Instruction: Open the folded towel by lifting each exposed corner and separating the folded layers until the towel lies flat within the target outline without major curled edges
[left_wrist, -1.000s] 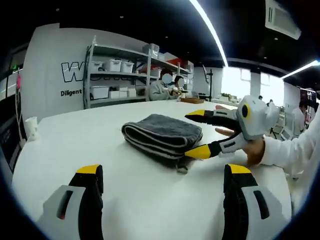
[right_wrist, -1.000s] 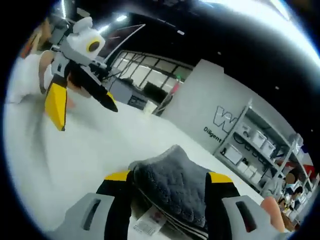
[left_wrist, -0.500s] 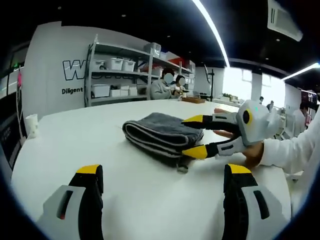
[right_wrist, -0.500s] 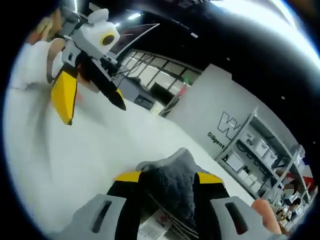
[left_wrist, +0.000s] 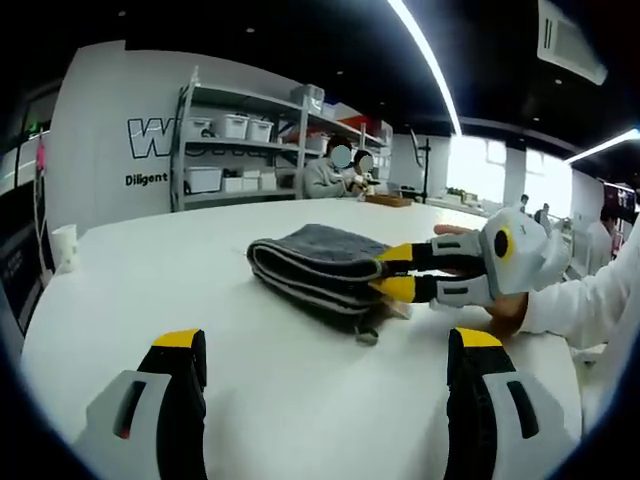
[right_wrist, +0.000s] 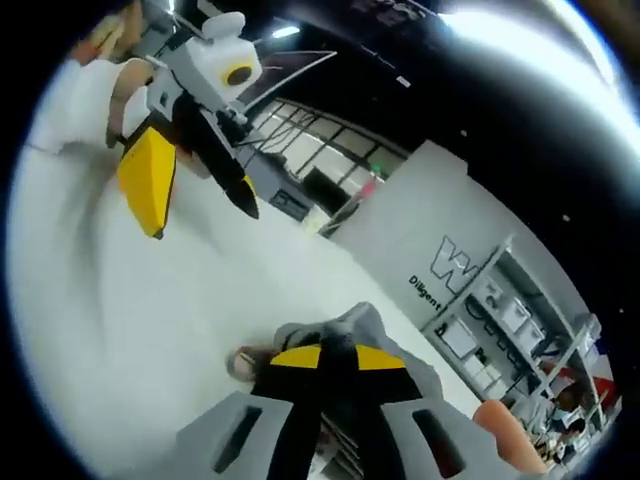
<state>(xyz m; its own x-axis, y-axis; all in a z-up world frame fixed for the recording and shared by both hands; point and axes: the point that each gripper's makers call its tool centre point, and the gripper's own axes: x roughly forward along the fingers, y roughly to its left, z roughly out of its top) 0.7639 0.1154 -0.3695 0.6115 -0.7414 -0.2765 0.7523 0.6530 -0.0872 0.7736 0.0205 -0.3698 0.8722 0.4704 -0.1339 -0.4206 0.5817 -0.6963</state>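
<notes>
One folded grey towel (left_wrist: 315, 265) lies mid-frame on the white table (left_wrist: 150, 270). The right tool (left_wrist: 392, 273), right of centre, pinches the towel's near edge; the left tool (left_wrist: 330, 350), at bottom, gapes wide, holding nothing.

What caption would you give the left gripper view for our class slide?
Right gripper pinches the edge of the folded grey towel on a white table, while the open left gripper waits nearby.

One towel (left_wrist: 320, 265), two grippers (left_wrist: 398, 274) (right_wrist: 205, 175)
</notes>
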